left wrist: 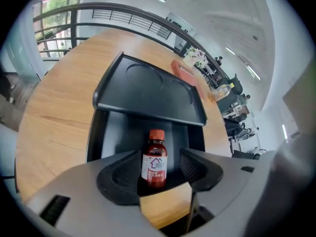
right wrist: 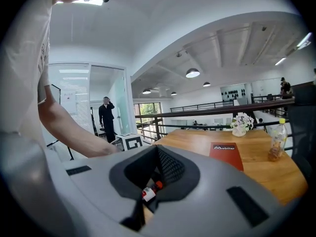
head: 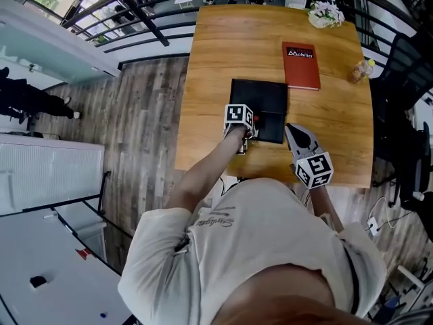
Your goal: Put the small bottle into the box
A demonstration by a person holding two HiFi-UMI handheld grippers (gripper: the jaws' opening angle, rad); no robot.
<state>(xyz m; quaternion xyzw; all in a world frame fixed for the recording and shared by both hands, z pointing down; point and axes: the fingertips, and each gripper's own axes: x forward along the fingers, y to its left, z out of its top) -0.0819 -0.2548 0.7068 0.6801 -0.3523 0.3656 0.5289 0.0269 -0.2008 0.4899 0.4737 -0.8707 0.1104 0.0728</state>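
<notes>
The small brown bottle with a red cap and white label stands upright inside the open black box, whose lid is tilted back. My left gripper is open, with a pad on each side of the bottle and neither touching it. In the head view the left gripper hovers over the box. My right gripper sits just right of the box with its jaws together and nothing in them. In the right gripper view, the bottle shows past the right gripper.
The box rests on a wooden table. A red book lies beyond the box. A flower pot and a drink bottle stand at the far right. A railing runs behind the table. A person stands far off.
</notes>
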